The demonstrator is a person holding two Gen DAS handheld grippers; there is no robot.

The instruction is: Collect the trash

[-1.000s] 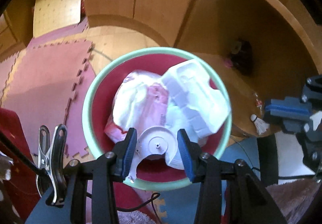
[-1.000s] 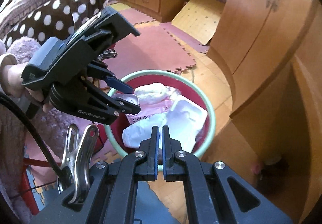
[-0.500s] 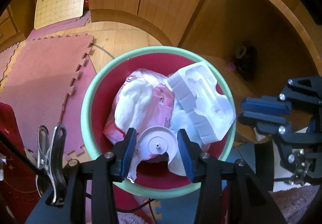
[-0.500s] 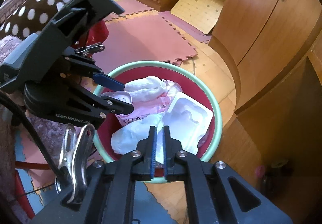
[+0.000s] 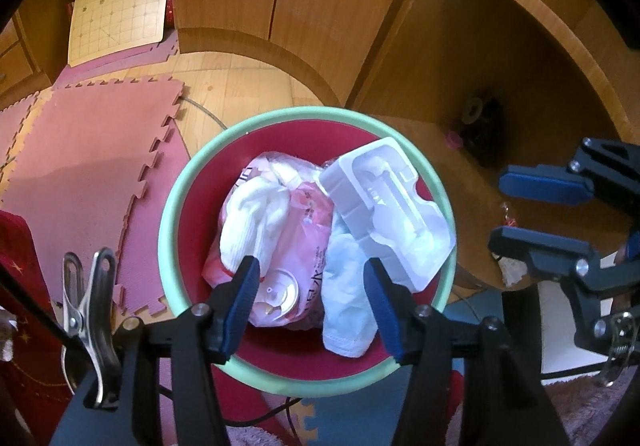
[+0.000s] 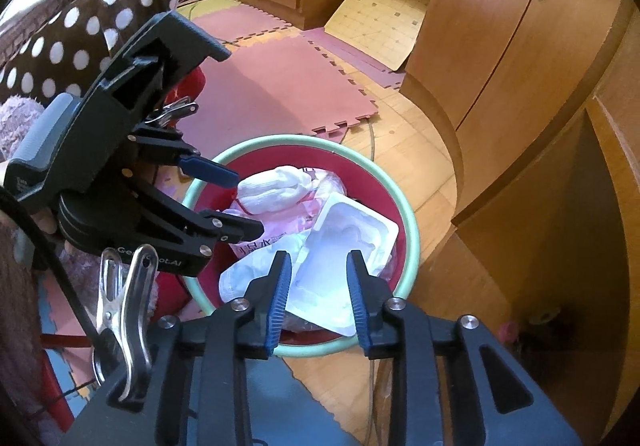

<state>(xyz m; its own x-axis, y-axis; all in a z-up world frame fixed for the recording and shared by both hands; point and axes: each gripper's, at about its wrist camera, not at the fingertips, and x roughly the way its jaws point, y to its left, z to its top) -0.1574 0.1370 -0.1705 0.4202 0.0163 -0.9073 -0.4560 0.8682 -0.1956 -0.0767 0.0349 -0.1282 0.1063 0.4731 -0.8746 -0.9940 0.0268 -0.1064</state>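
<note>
My left gripper (image 5: 312,292) over bin, jaws just opening, apart, nothing between pads. White round plastic disc (image 5: 280,292) lies below on pink-printed plastic bag (image 5: 304,221). My right gripper (image 6: 318,296) also just opening, jaws apart, empty, above white moulded plastic tray (image 6: 348,242). All trash inside round red bin with mint-green rim (image 5: 170,230). Bin on wooden floor (image 5: 236,81), beside pink foam puzzle mats (image 5: 84,161) and wooden cabinet (image 6: 504,21).

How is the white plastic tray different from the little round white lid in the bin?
The white plastic tray is big, boxy and full of moulded hollows; the round white lid is small, flat and circular. The tray leans against the bin's green rim; the lid lies on the pink bag between the left gripper's open jaws. Both are white plastic trash.
</note>
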